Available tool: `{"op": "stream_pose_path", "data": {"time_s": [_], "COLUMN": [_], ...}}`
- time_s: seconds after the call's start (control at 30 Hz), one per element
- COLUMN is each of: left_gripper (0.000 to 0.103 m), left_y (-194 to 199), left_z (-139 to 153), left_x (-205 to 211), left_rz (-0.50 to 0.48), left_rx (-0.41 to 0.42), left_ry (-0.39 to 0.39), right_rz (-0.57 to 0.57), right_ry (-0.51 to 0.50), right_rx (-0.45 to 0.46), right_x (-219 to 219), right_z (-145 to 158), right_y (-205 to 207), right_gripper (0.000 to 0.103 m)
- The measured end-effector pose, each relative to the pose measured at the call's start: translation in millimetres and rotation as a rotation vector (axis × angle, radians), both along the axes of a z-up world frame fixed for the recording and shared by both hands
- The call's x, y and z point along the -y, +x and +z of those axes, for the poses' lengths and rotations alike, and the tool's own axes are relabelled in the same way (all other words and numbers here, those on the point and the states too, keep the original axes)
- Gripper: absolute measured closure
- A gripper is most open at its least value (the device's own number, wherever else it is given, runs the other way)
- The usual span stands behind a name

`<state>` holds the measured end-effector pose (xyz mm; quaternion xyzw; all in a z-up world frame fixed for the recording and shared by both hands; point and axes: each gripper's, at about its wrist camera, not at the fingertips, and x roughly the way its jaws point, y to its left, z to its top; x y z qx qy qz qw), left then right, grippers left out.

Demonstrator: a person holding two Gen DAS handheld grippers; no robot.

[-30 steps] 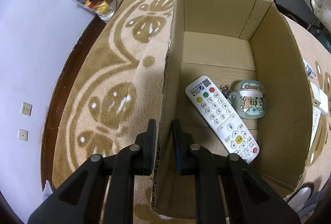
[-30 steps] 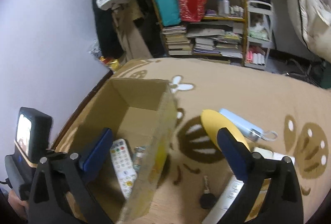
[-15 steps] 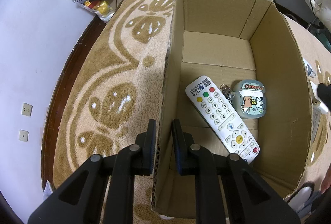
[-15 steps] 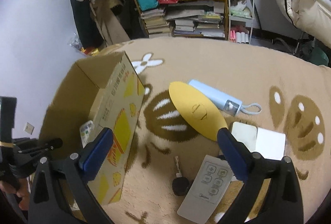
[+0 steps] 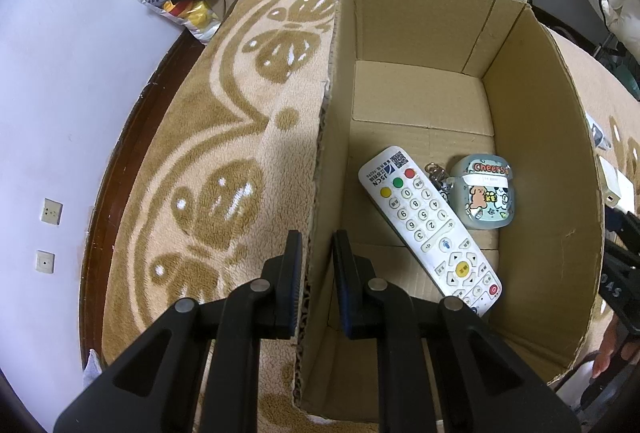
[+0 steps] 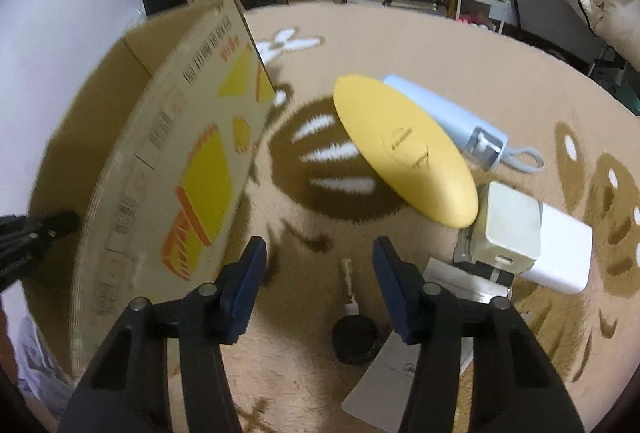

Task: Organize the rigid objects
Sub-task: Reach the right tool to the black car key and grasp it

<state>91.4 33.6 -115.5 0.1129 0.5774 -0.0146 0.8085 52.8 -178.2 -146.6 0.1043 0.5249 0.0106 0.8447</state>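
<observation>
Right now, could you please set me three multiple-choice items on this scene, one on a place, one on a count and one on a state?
1. Where does the white remote lie?
A. inside the cardboard box
B. on the rug
C. on a shelf

2. How many things lie in the box?
A. one
B. two
C. four

3. How does the right gripper stand?
A. shut on the key
B. shut on the yellow case
C. open, holding nothing

Key: 1 A, the remote rests on the box floor. 2 B, only the remote and the cartoon pouch. 3 C, its jaws stand apart above the key.
</observation>
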Motion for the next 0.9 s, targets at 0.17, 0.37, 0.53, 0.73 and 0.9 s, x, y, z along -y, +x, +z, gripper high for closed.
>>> {"op": "stream_pose_path", "data": {"time_s": [0.17,0.37,0.53,0.73,0.9], "left_gripper": [0.088,0.088,0.088,0.088,0.088], "left_y": [0.3,0.2,-0.9,-0.7,-0.2], "left_z": [0.2,0.1,0.5,1.0,1.7], "left_x": [0.5,0.4,2.0,1.0,0.8], "left_rz": [0.001,0.003,0.000,0.002,0.001], "left_rx": [-0.001,-0.001,0.001,-0.001,0.000], "left_ry": [0.000,-0.003,0.003,-0.003,0.000], "right_rz": [-0.001,0.027,0.031,0.008,-0.016], "right_ry": [-0.009,-0.033,-0.045,-0.023,-0.043], "right_rx": [-0.052,-0.085,-0.108,-0.112,-0.067], "right_x": [1.2,-3.9,-9.4,-3.7,-2.8], "right_z": [-15.0,-25.4,-27.9,-28.9,-23.6], "right_y": [0.0,1.1,-1.6,-5.1,-8.6], "right_gripper": [0.048,0.048,0.060,0.093,0.095]}}
